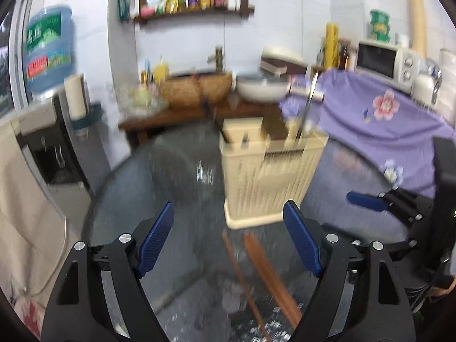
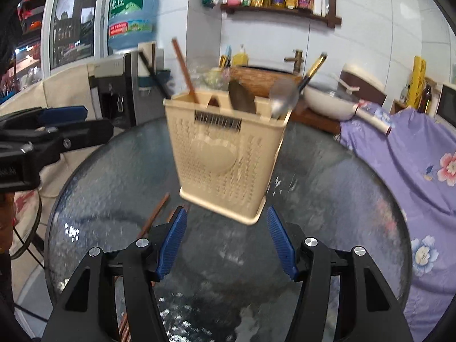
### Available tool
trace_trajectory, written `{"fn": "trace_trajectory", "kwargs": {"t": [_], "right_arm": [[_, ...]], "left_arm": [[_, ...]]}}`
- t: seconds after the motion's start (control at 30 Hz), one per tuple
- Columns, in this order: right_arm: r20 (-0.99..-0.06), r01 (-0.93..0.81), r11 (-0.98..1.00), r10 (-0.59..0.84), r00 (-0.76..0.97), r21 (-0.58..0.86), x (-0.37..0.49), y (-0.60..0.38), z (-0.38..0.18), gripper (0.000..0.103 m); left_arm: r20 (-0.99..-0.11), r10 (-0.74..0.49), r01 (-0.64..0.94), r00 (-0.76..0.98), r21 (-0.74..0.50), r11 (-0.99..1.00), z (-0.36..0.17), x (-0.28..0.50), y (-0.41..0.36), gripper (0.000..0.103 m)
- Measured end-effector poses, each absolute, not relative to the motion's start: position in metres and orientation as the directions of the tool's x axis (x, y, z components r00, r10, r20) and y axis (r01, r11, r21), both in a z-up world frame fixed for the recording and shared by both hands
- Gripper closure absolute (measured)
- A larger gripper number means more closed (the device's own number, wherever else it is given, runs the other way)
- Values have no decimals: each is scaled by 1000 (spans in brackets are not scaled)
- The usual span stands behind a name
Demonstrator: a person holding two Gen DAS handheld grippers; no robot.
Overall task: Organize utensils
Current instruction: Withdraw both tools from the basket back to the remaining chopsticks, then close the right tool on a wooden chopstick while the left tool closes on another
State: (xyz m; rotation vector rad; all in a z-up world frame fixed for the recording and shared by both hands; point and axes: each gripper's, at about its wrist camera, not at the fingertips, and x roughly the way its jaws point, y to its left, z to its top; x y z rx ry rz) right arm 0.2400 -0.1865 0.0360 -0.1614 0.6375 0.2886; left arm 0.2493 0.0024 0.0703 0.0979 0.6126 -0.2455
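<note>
On table centre: I see beige utensil holder (image 2: pixel 225 154), upright
Near side: chopsticks (image 1: pixel 265 268) lying flat
Left gripper (image 1: pixel 228 245): jaws apart, empty
Right gripper (image 2: pixel 226 242): jaws apart, empty

Utensil holder (image 2: pixel 225 154): beige perforated plastic caddy, upright on the glass table (image 2: pixel 327 199); a heart shape is moulded on one face. Held inside: one wooden chopstick (image 2: pixel 183 69), a steel spoon (image 2: pixel 282 94), a dark spatula (image 2: pixel 240 95). Two wooden chopsticks (image 1: pixel 256 273) are laid flat on the glass near its base.
</note>
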Motion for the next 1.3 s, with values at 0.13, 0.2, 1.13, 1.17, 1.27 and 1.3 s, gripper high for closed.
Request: {"fn": "trace_trajectory", "kwargs": {"t": [0.13, 0.2, 1.13, 1.17, 1.27, 1.3], "right_arm": [[-686, -341, 940, 249, 683, 1, 241, -179, 8, 46], [-714, -354, 935, 262, 650, 21, 242, -175, -2, 46], [-854, -336, 942, 193, 483, 23, 271, -131, -36, 74], [-858, -332, 943, 191, 477, 26, 275, -130, -35, 75], [-862, -316, 948, 182, 473, 27, 282, -125, -35, 81], [-862, -310, 950, 180, 473, 28, 285, -124, -35, 84]], "left_arm": [[-684, -183, 250, 706, -1, 968, 25, 261, 8, 39], [-722, -182, 255, 667, -9, 967, 6, 265, 8, 46], [-819, -185, 272, 543, -37, 962, -47, 296, -7, 74], [-821, -182, 268, 541, -36, 963, -47, 299, -7, 75], [-826, -188, 258, 531, -53, 965, -45, 309, -5, 76], [-828, -188, 257, 529, -55, 965, -45, 311, -5, 77]]}}
